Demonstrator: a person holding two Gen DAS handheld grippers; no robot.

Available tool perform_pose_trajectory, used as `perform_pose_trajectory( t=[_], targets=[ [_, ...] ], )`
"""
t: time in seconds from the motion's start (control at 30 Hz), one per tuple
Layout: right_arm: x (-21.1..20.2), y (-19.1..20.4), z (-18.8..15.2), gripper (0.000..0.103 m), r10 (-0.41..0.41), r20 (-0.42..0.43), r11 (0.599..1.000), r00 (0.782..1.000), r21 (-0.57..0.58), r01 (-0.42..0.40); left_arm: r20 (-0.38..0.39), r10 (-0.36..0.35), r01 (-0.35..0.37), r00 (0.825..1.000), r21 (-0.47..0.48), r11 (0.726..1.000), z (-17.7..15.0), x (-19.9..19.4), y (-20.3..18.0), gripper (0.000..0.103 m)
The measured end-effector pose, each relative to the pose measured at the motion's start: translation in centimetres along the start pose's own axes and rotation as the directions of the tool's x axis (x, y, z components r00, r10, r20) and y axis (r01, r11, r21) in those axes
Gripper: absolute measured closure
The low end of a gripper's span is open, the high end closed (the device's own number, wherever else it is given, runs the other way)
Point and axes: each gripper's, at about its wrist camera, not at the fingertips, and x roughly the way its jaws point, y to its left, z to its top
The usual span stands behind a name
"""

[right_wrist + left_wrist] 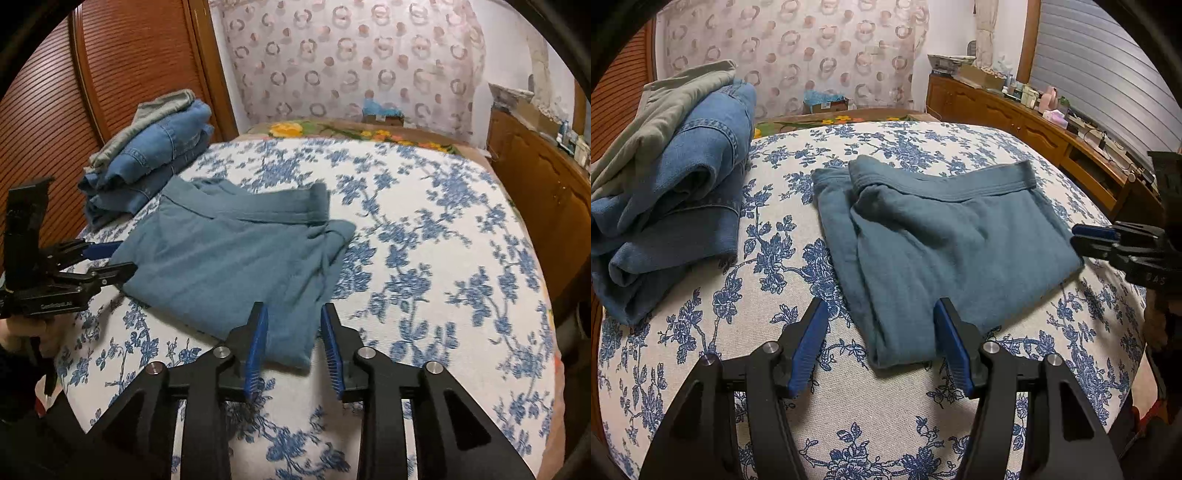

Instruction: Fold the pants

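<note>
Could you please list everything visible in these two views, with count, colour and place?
folded teal cotton pants: one, teal, middle of the bed.
stack of folded denim and grey-green garments: one, blue and grey-green, bed's far left corner.
blue-floral white bedspread: one, white and blue, covering the bed.
wooden sideboard: one, brown, along the right wall, cluttered.
left hand-held gripper: black with blue pads, open, at the pants' near edge.
right hand-held gripper: black with blue pads, open, at another corner of the pants.
</note>
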Motion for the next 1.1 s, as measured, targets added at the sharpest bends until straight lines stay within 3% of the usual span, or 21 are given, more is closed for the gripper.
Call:
perform_pose_trajectory(
  t=[0.17, 0.53, 0.73, 0.8, 0.87, 0.97, 1.1],
  targets=[
    [0.8, 0.1, 0.1, 0.068, 0.001, -0.022, 1.000, 1.000, 0.004, -0.001, 0.006, -0.002, 0.002, 1.000, -0.006, 1.000, -0.1, -0.1, 0.0, 0.042],
    [1.1, 0.5, -0.1, 0.066, -0.007, -0.006, 1.000, 1.000, -0.010, 0.007, 0.020, -0.021, 0.021, 1.000, 0.016, 1.000, -0.4, -0.4, -0.6, 0.057],
    [1.1, 0.8, -0.2, 0.066, -0.010, -0.006, 1.000, 1.000, -0.019, 0.009, 0.024, -0.032, 0.031, 0.999, 0.031, 0.999, -0.4, -0.5, -1.0, 0.070],
    [1.1, 1.0, -0.2, 0.066, -0.006, -0.006, 1.000, 1.000, -0.029, 0.006, 0.025, -0.039, 0.039, 0.999, 0.024, 0.999, -0.3, -0.5, -1.0, 0.079],
    [1.2, 1.0, -0.2, 0.080, 0.014, -0.006, 0.999, 1.000, -0.031, -0.014, 0.026, -0.047, 0.047, 0.999, 0.016, 0.999, -0.2, -0.4, -1.0, 0.082],
    [1.2, 1.1, -0.2, 0.088, 0.030, -0.005, 0.999, 1.000, -0.038, -0.030, 0.033, -0.052, 0.051, 0.998, 0.007, 0.999, -0.2, -0.6, -1.0, 0.086],
    [0.7, 0.8, -0.2, 0.092, 0.049, 0.007, 0.999, 0.999, -0.023, -0.049, 0.054, -0.067, 0.068, 0.996, -0.012, 0.998, -0.2, -1.3, -0.8, 0.090]
  ],
)
